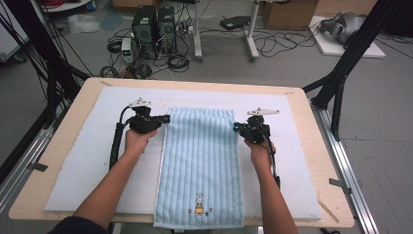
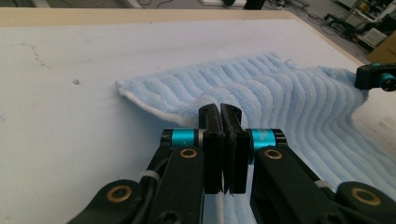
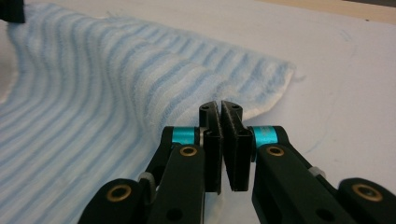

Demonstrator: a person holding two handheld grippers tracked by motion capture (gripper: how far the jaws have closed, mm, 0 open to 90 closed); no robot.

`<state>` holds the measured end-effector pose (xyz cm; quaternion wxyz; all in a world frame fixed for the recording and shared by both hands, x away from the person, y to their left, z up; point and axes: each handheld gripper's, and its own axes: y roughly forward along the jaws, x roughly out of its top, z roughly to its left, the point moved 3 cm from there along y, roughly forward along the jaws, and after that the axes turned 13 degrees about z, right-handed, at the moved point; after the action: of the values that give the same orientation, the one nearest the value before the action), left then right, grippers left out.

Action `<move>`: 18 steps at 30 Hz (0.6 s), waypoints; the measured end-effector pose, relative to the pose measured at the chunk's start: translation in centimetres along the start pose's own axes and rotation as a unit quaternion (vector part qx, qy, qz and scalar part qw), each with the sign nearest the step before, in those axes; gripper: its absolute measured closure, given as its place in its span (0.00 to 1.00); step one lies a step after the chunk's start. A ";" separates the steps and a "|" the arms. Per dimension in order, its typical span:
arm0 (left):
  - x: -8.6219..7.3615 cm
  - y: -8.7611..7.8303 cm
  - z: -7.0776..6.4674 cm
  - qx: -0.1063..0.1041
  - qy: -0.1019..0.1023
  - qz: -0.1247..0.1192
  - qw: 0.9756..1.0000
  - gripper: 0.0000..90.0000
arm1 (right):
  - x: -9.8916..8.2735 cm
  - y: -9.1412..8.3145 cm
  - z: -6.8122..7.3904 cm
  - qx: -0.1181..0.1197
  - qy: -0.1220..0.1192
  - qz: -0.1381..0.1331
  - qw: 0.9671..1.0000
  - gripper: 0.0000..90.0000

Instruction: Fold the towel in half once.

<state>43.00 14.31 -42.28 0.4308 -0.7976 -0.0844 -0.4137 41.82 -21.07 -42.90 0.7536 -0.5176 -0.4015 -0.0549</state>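
A light blue striped towel (image 1: 200, 156) lies lengthwise on the white mat (image 1: 92, 161), and its near end, with a small rabbit picture (image 1: 198, 204), hangs over the table's front edge. My left gripper (image 1: 167, 118) is shut on the towel's left edge near the far corner. In the left gripper view the closed jaws (image 2: 222, 111) pinch the raised edge of the towel (image 2: 271, 88). On the opposite edge, my right gripper (image 1: 235, 126) is shut as well, and its own view has the jaws (image 3: 220, 108) clamped on the towel (image 3: 107, 84). The cloth lifts slightly at both grips.
The mat covers most of a wooden table (image 1: 319, 161). Black frame legs (image 1: 341, 73) stand at the far right and far left. Computer towers (image 1: 155, 29), cables and boxes sit on the floor beyond. The other gripper (image 2: 376, 77) shows at the left gripper view's right edge.
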 end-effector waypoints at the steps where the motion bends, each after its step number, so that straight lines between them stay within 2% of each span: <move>1: -0.3 -0.3 -0.3 -0.004 0.003 -0.003 1.000 0.97 | -0.2 -0.3 0.2 0.008 -0.002 -0.002 1.000 0.97; 3: -0.9 -0.9 -0.9 -0.006 0.008 -0.014 1.000 0.97 | -0.8 -0.8 0.7 0.013 -0.008 0.001 1.000 0.97; 5: -1.6 -1.4 -1.6 -0.013 0.015 -0.020 1.000 0.97 | -1.3 -1.2 1.0 0.015 -0.010 0.015 1.000 0.97; 7: -2.2 -1.8 -2.2 -0.016 0.026 -0.015 0.999 0.97 | -1.8 -1.8 1.3 0.017 -0.011 0.004 1.000 0.97; 9: -2.8 -2.3 -2.7 -0.016 0.035 -0.014 0.999 0.97 | -2.4 -2.3 1.6 0.023 -0.010 0.005 1.000 0.97; 11: -3.5 -2.8 -3.1 -0.018 0.039 -0.012 0.999 0.97 | -3.2 -2.7 2.0 0.024 -0.018 0.007 1.000 0.97; 15: -5.4 -3.4 -3.5 -0.030 0.033 -0.006 0.999 0.97 | -4.9 -3.6 2.8 0.033 -0.019 0.004 0.999 0.97; 18: -6.6 -3.5 -4.1 -0.034 0.038 -0.003 0.999 0.97 | -6.1 -4.0 3.2 0.039 -0.018 0.005 0.999 0.97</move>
<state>34.64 14.87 -43.76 0.4055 -0.7951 -0.0559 -0.4476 33.97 -22.27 -43.59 0.7664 -0.4908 -0.4137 -0.0260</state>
